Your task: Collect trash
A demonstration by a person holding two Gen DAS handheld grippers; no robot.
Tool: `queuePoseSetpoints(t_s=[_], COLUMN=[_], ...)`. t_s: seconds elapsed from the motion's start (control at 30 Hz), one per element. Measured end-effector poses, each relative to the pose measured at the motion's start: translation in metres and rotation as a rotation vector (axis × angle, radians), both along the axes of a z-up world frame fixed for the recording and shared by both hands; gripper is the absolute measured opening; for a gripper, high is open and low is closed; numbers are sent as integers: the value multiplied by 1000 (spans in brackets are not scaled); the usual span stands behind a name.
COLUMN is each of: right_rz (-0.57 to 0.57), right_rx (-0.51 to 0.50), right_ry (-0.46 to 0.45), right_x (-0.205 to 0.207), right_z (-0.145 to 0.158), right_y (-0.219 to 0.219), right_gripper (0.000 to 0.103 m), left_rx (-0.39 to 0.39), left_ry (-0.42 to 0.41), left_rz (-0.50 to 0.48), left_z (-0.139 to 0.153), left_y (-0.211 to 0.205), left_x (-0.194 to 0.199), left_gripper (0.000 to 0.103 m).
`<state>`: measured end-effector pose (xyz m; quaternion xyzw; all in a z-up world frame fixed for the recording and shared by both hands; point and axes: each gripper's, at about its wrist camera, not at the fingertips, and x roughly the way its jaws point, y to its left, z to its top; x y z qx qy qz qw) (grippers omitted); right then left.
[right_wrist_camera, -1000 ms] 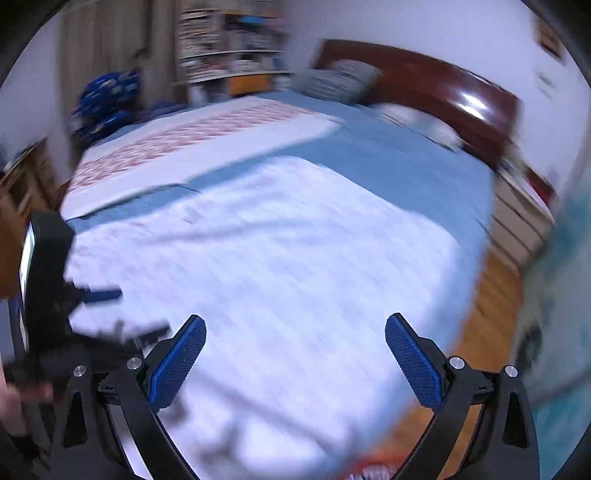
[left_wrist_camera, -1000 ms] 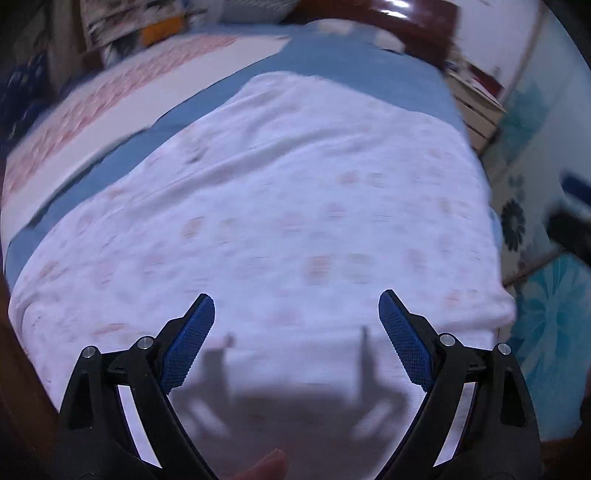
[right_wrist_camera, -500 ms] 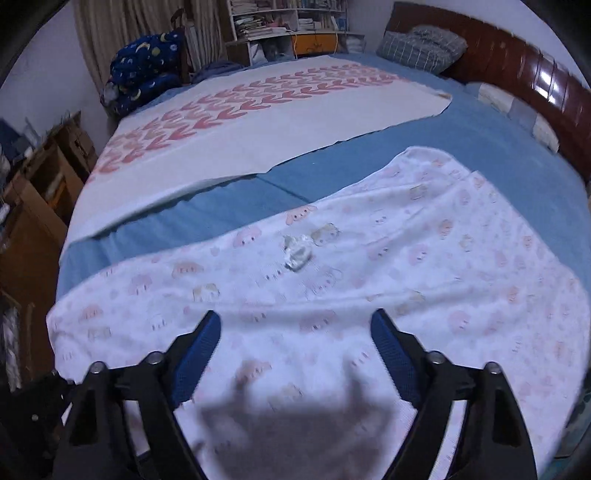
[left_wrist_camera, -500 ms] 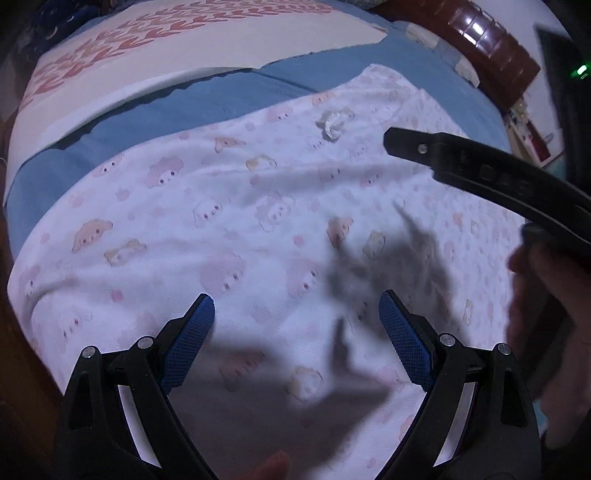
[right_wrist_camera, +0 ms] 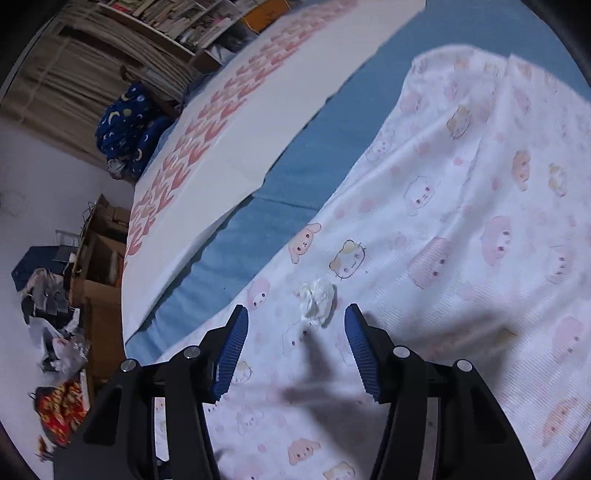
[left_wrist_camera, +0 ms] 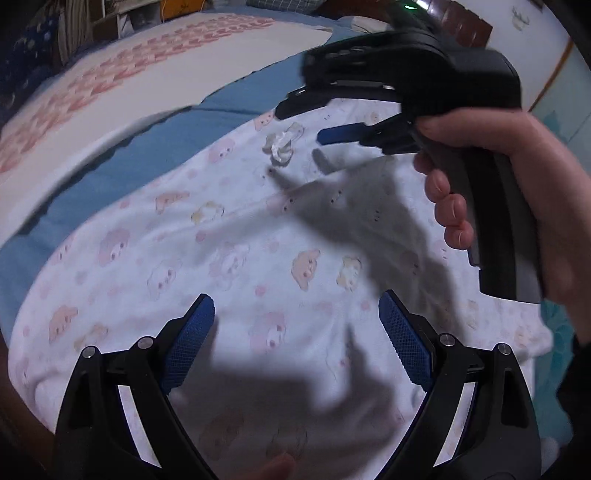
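Since the earlier frame the right tool (left_wrist_camera: 306, 123) had swung in at one o'clock, beside the crumpled white tissue wad (left_wrist_camera: 282, 144) on the cartoon-print white blanket (left_wrist_camera: 229, 258); left tool (left_wrist_camera: 295, 339) gaped empty. In the right view, the jaws were closing with the wad (right_wrist_camera: 317, 301) just ahead, untouched, for pickup.

white cotton blanket with pink cartoon animals (right_wrist_camera: 480, 229) over blue bedsheet (right_wrist_camera: 295, 177); white pink-chevron cover (right_wrist_camera: 236, 110) beyond; navy moon-print bundle (right_wrist_camera: 129, 129) near bookshelf (right_wrist_camera: 192, 18).

Home bedroom, bed (right_wrist_camera: 280, 206) with cartoon-print blanket (right_wrist_camera: 461, 258), bookshelves (right_wrist_camera: 177, 26), curtain (right_wrist_camera: 74, 85)
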<state>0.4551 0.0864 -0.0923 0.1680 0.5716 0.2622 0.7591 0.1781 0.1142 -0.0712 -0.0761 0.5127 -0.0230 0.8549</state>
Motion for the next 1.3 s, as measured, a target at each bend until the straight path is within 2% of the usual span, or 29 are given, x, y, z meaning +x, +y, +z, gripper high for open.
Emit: queuePoseSetpoints(t_s=[0.07, 0.17, 0.23, 0.27, 0.3, 0.37, 0.47, 0.53, 0.63, 0.9, 0.97, 1.03, 1.07, 1.3], right_rz=[31, 25, 33, 35, 39, 40, 60, 107, 163, 264, 289, 318, 323, 342], right_rx=[-45, -74, -71, -72, -76, -63, -31, -29, -24, 5, 10, 9, 4, -6], right_ry=[25, 49, 66, 75, 88, 101, 114, 125, 143, 229, 242, 257, 257, 271], right_x=[11, 22, 28, 28, 29, 32, 31, 26, 21, -4, -11, -19, -21, -35], right_z=[-10, -17, -22, -25, -28, -31, -30, -27, -22, -9, -5, 0, 1, 17], right_y=[11, 15, 17, 18, 19, 17, 15, 17, 20, 21, 19, 17, 15, -1], right_gripper=[46, 43, 32, 19, 17, 16, 16, 16, 16, 16, 16, 16, 16, 16], left_rx=[41, 54, 38, 41, 52, 93, 152, 216, 270, 340, 367, 393, 407, 498], left_ry=[-10, 0, -1, -14, -22, -24, -73, -78, -83, -88, -92, -105, -113, -166], left_rz=[-37, -51, -63, -69, -74, -80, -90, -102, -106, -108, -109, -111, -113, -141], left_z=[-4, -8, -5, -3, -2, -4, -5, -9, -10, -13, -13, -9, -8, -2], left_y=[-10, -18, -21, -21, -21, -22, -26, -32, -40, -54, -57, -60, -62, -77], left_x=[9, 16, 21, 19, 19, 22, 20, 22, 24, 31, 28, 26, 25, 22], left_gripper=[90, 90, 90, 90, 90, 90, 90, 90, 90, 89, 83, 59, 55, 54])
